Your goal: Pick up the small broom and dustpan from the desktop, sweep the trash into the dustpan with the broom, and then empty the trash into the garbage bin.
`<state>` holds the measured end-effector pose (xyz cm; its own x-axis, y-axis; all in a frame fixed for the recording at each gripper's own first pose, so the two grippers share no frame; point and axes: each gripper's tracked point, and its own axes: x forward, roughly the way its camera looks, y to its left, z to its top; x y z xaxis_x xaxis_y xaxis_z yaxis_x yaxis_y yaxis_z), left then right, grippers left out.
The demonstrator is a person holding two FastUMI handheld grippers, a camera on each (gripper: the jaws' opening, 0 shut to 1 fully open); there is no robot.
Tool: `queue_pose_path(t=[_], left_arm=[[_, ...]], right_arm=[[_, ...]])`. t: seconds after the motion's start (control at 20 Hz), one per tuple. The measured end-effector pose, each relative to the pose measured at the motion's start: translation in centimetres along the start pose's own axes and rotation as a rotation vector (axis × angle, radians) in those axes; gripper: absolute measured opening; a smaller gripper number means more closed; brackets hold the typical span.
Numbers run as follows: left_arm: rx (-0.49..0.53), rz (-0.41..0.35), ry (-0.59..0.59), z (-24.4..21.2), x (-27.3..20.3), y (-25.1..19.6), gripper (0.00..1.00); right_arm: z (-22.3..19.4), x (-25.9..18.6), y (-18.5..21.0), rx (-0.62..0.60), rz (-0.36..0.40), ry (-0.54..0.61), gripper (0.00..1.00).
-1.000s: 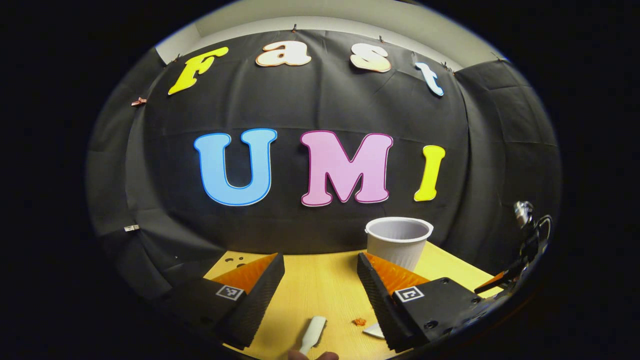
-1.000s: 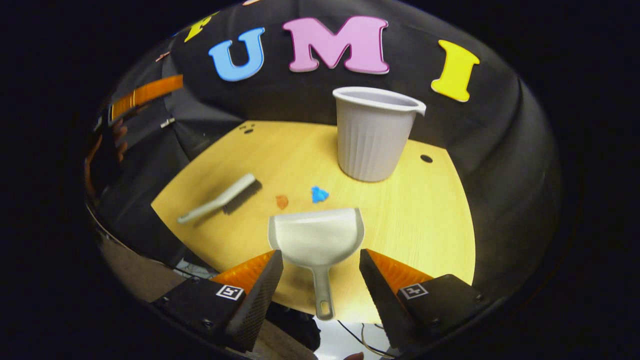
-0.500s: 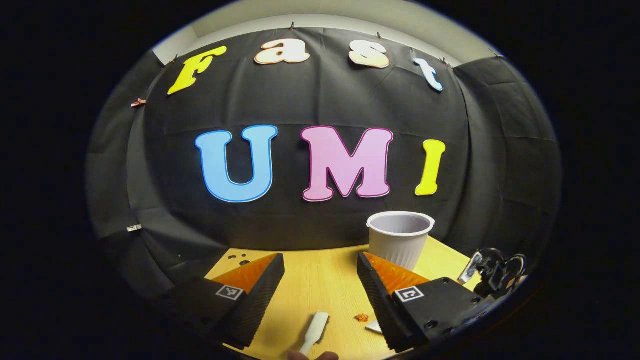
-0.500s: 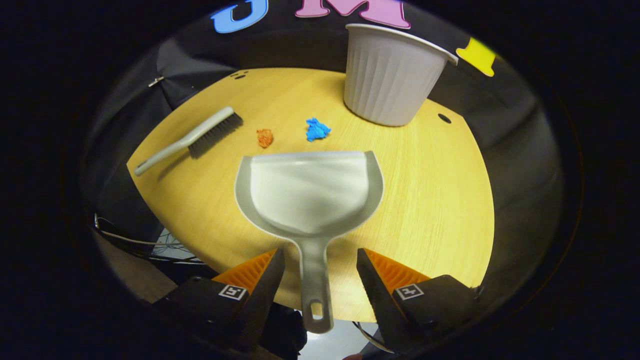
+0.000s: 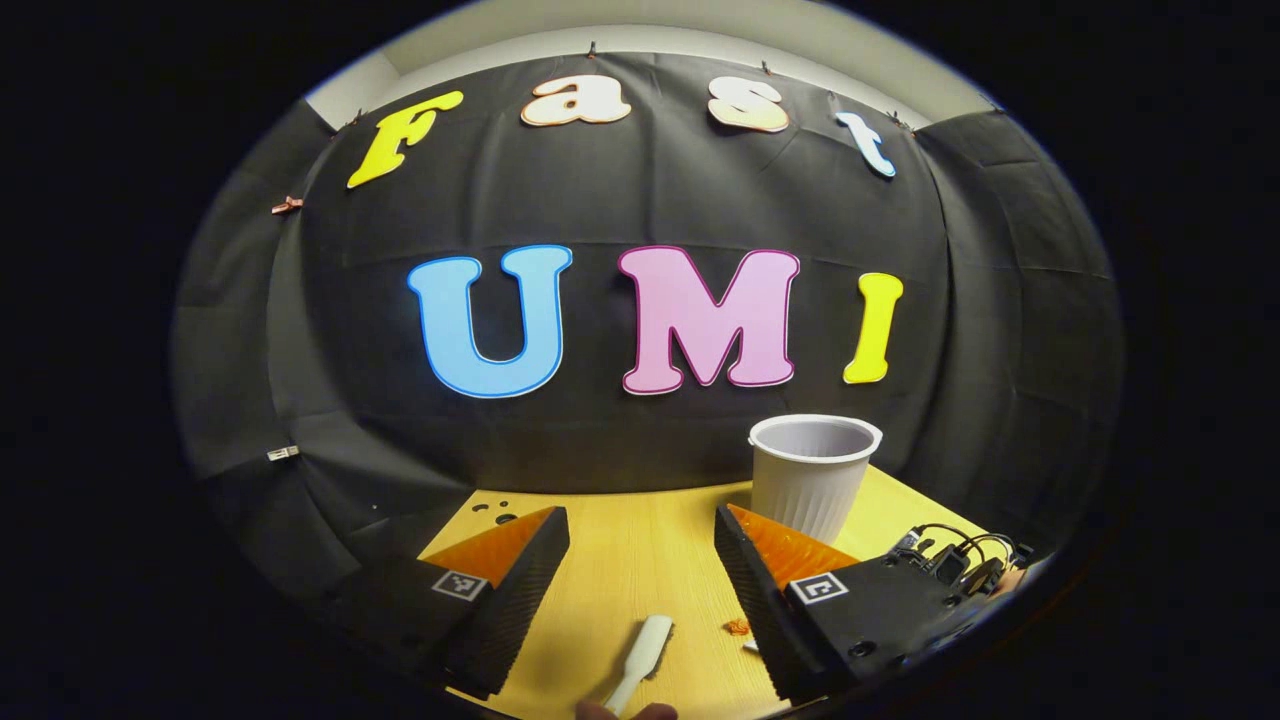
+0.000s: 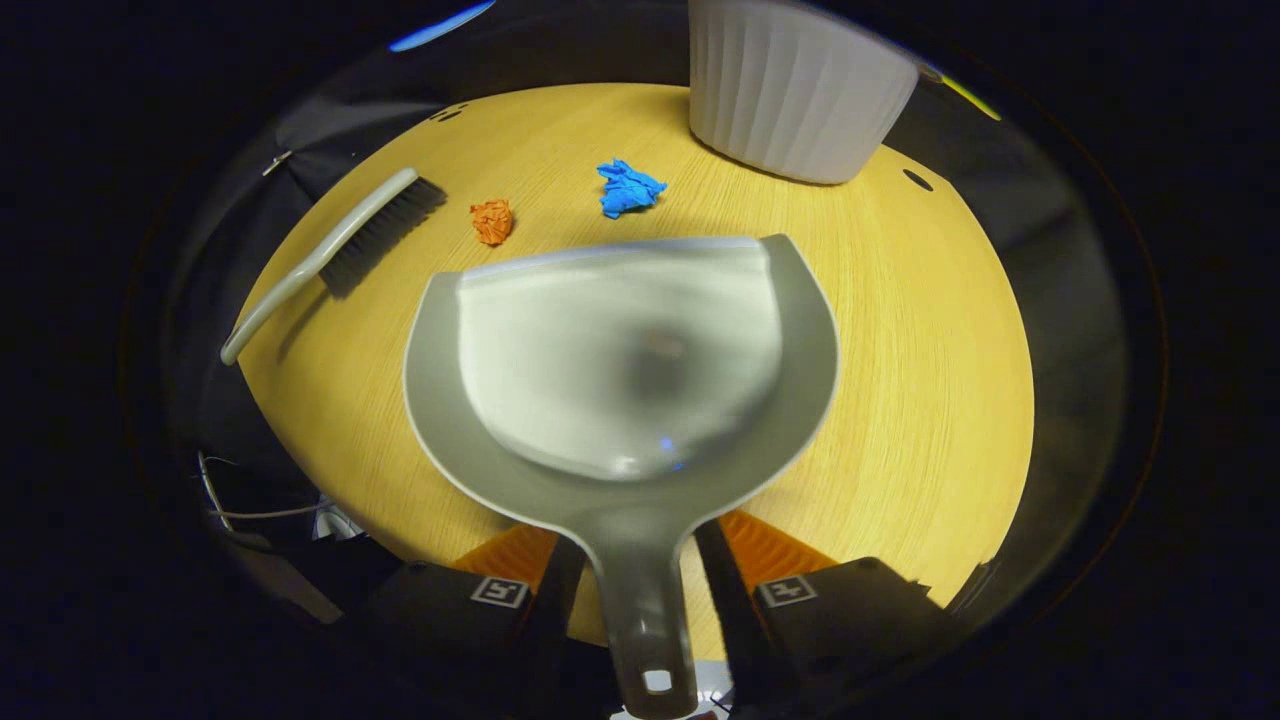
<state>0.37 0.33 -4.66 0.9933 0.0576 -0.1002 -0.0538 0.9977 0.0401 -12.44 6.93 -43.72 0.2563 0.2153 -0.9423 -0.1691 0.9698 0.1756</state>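
A round wooden table (image 6: 900,330) stands before black cloth. The right gripper (image 6: 640,570) has its fingers closed in on the dustpan (image 6: 620,370) handle, seemingly pressing it. The pan looks light, stiff, smooth plastic; the handle is the sound hold. Beyond lie two paper scraps (image 6: 491,220), the broom (image 6: 330,255) and the bin (image 6: 800,90). The left gripper (image 5: 640,560) hangs open above the broom's handle (image 5: 640,660).
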Motion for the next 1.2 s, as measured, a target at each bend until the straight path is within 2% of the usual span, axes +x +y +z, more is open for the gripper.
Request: queue_pose_path(t=[0.05,0.1,0.2,0.25,0.35,0.55,0.6,0.7,0.8,0.9,1.0,1.2], left_arm=[[-0.004,0.005,0.001,-0.2,0.0,0.2,0.94],[-0.007,0.008,0.001,-0.1,0.1,0.3,0.94],[-0.013,0.013,0.006,-0.5,0.2,0.5,0.94],[-0.017,0.013,0.012,-0.7,0.3,0.6,0.94],[-0.022,0.016,0.021,-0.9,0.5,0.7,0.94],[-0.026,0.016,0.045,-1.8,1.0,1.0,0.94],[-0.025,0.01,0.061,-2.4,1.3,1.1,0.94],[-0.017,-0.008,0.11,-3.8,1.8,1.3,0.94],[-0.003,-0.024,0.18,-5.7,2.0,1.5,0.94],[0.011,-0.052,0.282,-8.4,2.2,1.4,0.94],[0.012,-0.102,0.391,-11.6,2.2,0.6,0.94],[0.027,-0.167,0.702,-19.8,0.7,-0.2,0.93]], right_arm=[[0.1,0.2,0.0,-0.002,0.002,0.015,0.63],[0.0,0.1,0.1,-0.008,0.006,0.03,0.66],[0.0,0.2,0.2,-0.019,-0.002,0.049,0.56],[0.1,0.7,0.1,-0.022,-0.007,0.053,0.37],[0.4,0.4,0.3,-0.041,-0.003,0.023,0.42],[0.6,0.3,0.3,-0.033,0.025,-0.017,0.35],[0.5,0.2,0.1,-0.052,0.024,-0.019,0.4],[0.2,-0.3,0.1,-0.082,0.033,-0.021,0.36],[0.1,-1.4,0.4,-0.096,0.052,-0.041,0.4],[0.1,-2.5,0.3,-0.126,0.053,-0.063,0.36],[-0.2,-3.6,-0.1,-0.165,0.04,-0.072,0.36],[-0.9,-5.1,-0.5,-0.176,0.036,-0.084,0.36]])
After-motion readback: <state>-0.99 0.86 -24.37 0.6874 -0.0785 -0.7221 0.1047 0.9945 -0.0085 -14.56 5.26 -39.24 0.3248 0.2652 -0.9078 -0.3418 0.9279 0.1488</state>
